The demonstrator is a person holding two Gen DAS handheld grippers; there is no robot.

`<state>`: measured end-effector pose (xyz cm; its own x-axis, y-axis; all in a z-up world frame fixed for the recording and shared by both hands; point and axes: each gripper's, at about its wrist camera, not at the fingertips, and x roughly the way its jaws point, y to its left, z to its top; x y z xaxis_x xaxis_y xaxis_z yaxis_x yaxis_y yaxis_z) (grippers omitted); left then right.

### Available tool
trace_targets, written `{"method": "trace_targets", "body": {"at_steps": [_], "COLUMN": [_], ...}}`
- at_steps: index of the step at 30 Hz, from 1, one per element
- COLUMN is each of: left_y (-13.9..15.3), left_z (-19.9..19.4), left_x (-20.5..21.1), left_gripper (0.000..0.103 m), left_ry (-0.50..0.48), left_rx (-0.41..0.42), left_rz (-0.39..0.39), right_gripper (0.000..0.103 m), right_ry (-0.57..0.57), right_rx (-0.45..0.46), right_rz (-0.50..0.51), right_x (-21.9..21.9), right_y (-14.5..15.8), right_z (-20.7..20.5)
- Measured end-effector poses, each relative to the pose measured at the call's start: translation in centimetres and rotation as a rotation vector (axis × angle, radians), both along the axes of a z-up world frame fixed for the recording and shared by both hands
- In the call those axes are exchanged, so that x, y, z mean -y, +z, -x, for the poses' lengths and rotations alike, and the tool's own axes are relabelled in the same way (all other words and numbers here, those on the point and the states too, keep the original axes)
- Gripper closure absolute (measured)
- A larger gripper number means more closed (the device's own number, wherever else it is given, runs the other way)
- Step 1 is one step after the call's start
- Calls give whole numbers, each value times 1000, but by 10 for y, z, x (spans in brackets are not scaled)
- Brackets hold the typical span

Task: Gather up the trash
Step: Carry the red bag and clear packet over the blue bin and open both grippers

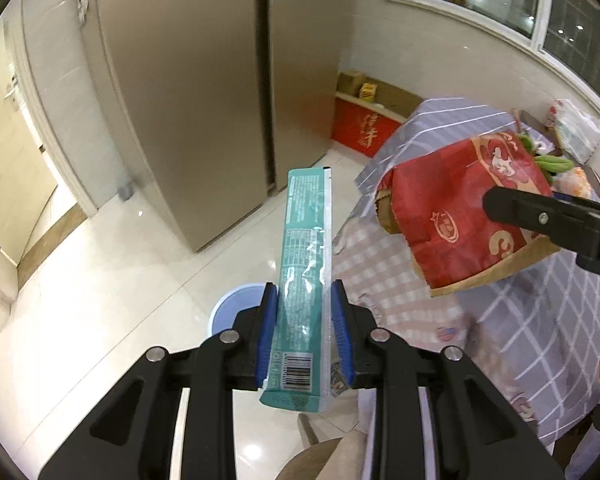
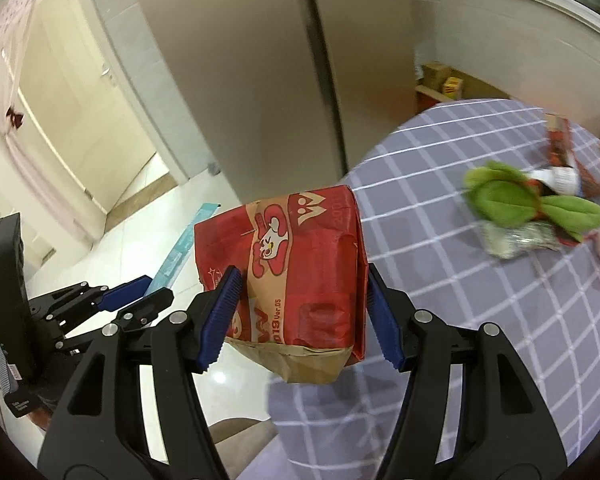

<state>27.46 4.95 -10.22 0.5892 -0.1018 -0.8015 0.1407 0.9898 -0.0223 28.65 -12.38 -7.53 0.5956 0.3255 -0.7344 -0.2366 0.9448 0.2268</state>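
My left gripper point(image 1: 305, 300) is shut on a long teal snack wrapper point(image 1: 306, 248) and holds it in the air above the floor, over a blue bin point(image 1: 230, 308) partly hidden behind the fingers. My right gripper point(image 2: 300, 292) is shut on a red and brown paper food bag point(image 2: 300, 268), held off the edge of the round table point(image 2: 460, 280). The bag also shows in the left wrist view point(image 1: 452, 216), right of the wrapper. The left gripper point(image 2: 140, 292) and wrapper show at the left of the right wrist view.
The table has a purple checked cloth with a green plush toy point(image 2: 516, 200), a crumpled wrapper point(image 2: 516, 242) and other packets on it. A tall fridge point(image 1: 204, 92) stands behind. A red box point(image 1: 360, 128) sits by the wall. A doorway point(image 1: 16, 152) opens at the left.
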Motion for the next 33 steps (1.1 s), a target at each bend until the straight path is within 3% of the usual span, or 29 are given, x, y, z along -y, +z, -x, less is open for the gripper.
{"method": "trace_targets", "body": {"at_steps": [3,5,7,8,20,23,27,29,31,33], "left_y": [-8,-13,-15,-15,-38,-39,-34,-29,-26,-21], "left_z": [-9,-21,-31,-32,-16,-10,-2,4,9,14], "left_x": [-12,-22,-30,-32,-74,-87,-101,-108,-111,-112], "left_gripper": [75,71,40,37,37,37,37,36,34,34], "left_ry": [40,117,129,127,220,245,276,290,303,305], "left_rx": [-23,-40,-49,-43,-102,-108,-103,-85,-73,-56], "left_rz": [0,-28,-32,-25,-26,-23,-22,-18,-14,-17], "right_gripper": [42,42,42,42,41,41,40,35,10,10], "right_ry": [14,16,20,23,83,86,130,130,113,84], "right_rx": [-17,-27,-32,-40,-101,-79,-98,-57,-9,-5], "right_rz": [18,32,44,46,114,174,129,129,133,127], "right_x": [-17,-24,-30,-33,-82,-101,-119,-124,-130,-131], "right_y": [-7,-11,-16,-20,-49,-51,-51,-46,-42,-44], "right_z": [-8,-13,-13,-13,-24,-29,-36,-38,-41,-40]}}
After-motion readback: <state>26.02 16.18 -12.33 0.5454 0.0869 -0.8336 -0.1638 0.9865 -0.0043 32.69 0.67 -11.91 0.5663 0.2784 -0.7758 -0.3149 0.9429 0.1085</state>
